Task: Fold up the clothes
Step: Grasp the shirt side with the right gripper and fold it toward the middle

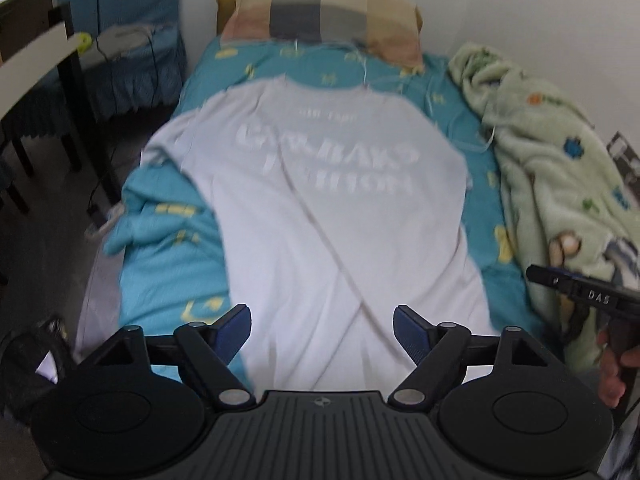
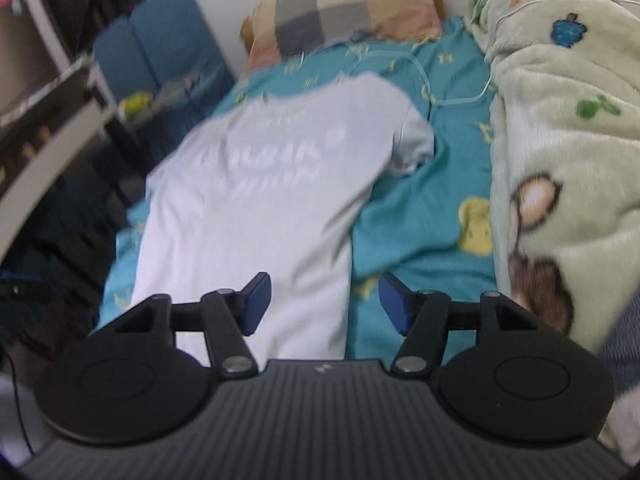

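Left hand-held gripper point(image 1: 322, 330) hovers level over the near hem, fingers wide, holding nothing. Right hand-held gripper point(image 2: 324, 304) same, wide, at the shirt's right edge. One white shirt point(image 1: 320, 208) flat on bed point(image 1: 168, 248); one blanket point(image 1: 552, 184) at 3 o'clock; one pillow point(image 1: 320, 8) at 12.

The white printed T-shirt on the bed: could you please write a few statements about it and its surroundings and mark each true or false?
1. The white printed T-shirt lies spread on the teal patterned bedsheet. True.
2. The left claw grips the shirt. False: it is open, holding nothing.
3. The right claw is open. True.
4. The pale green fleece blanket covers the shirt. False: it lies bunched beside it.
5. A checked pillow sits beyond the shirt's collar. True.
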`<action>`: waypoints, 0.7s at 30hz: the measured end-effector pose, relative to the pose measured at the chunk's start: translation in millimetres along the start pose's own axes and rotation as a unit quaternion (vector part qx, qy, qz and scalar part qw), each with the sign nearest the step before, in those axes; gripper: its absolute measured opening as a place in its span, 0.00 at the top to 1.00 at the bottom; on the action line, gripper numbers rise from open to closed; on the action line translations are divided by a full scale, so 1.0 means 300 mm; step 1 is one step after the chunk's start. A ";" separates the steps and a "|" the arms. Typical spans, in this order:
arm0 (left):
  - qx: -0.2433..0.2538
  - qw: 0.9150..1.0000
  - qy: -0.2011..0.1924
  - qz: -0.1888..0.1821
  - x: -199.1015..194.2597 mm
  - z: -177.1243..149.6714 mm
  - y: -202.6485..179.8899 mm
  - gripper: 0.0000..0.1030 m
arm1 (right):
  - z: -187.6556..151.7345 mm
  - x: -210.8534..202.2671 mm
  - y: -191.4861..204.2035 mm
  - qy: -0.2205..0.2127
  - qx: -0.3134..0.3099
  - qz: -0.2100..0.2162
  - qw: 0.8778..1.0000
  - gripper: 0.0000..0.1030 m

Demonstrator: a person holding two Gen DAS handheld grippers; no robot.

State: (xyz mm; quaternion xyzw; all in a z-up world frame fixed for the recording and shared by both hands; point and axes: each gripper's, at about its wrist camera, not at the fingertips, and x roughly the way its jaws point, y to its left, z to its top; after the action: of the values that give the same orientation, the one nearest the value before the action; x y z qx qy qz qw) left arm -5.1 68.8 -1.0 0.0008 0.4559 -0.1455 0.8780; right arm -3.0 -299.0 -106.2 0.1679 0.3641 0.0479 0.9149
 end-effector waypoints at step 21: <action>-0.097 0.992 -0.082 -0.019 0.445 0.062 0.011 0.03 | 0.275 0.386 -0.295 -0.081 0.208 -0.002 0.975 0.38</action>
State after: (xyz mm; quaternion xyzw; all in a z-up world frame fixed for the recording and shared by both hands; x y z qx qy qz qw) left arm 82.9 35.5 -97.5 -0.1047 0.3945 -0.1172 0.9054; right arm 134.7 -380.2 -155.7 0.3574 0.2912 -0.0447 0.8863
